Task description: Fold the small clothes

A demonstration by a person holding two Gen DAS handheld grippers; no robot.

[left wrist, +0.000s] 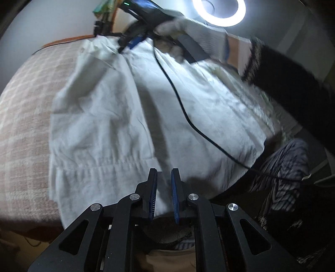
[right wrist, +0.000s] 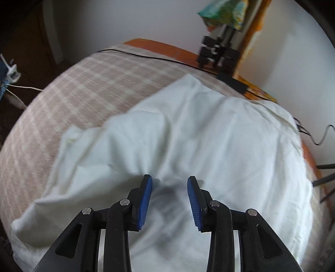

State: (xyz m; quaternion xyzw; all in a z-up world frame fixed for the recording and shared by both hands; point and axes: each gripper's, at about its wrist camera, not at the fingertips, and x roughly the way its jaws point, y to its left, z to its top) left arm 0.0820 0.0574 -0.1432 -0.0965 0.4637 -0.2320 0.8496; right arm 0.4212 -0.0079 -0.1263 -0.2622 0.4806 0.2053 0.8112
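Observation:
A white garment [left wrist: 117,117] with a gathered elastic waistband lies spread on the beige checked tabletop [left wrist: 23,117]. My left gripper [left wrist: 164,173] hovers over its near waistband edge, jaws a narrow gap apart, holding nothing. My right gripper [left wrist: 125,45] shows in the left wrist view at the garment's far end, held by a gloved hand [left wrist: 188,27]. In the right wrist view the right gripper [right wrist: 170,182] is open just above the white cloth [right wrist: 209,129], holding nothing.
A black cable [left wrist: 180,98] trails across the garment. A ring light [left wrist: 218,10] glows above. A black clamp stand [right wrist: 217,52] and orange table edge [right wrist: 163,47] sit at the far side. A striped cloth [left wrist: 282,167] lies at the right.

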